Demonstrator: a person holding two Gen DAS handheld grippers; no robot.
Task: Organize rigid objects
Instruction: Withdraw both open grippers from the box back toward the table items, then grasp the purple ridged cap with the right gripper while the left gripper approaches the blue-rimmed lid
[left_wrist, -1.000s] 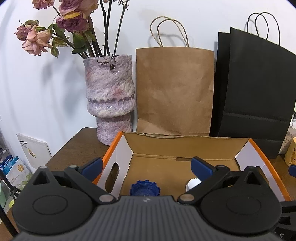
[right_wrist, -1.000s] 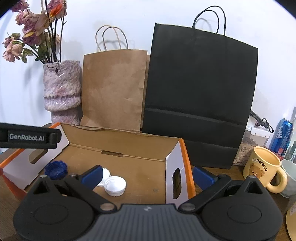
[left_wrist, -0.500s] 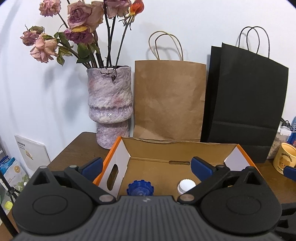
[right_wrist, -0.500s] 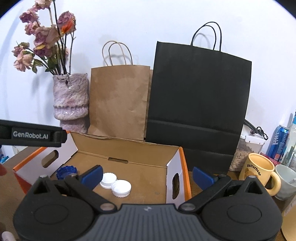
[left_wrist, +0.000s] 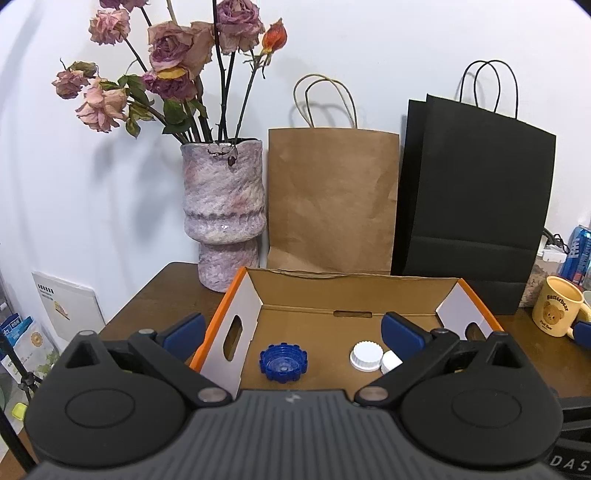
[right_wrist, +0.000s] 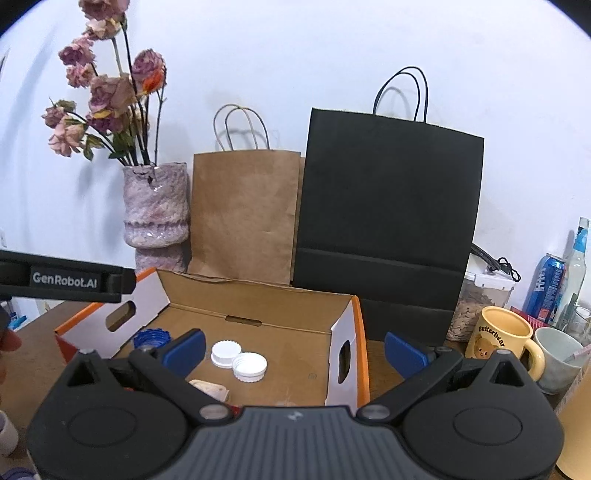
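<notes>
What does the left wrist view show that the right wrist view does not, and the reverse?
Only the left wrist view shows the white booklet leaning on the wall. Only the right wrist view shows the glass bottle and the grey cup. Both show the cardboard box, the blue cap, two white caps, and the yellow mug.

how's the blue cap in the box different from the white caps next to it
The blue cap has a chunky notched rim; the white caps have fine ridges. The blue cap lies alone near the box's left wall; the two white caps sit together, touching, toward the right. All three lie flat on the floor of the cardboard box.
</notes>
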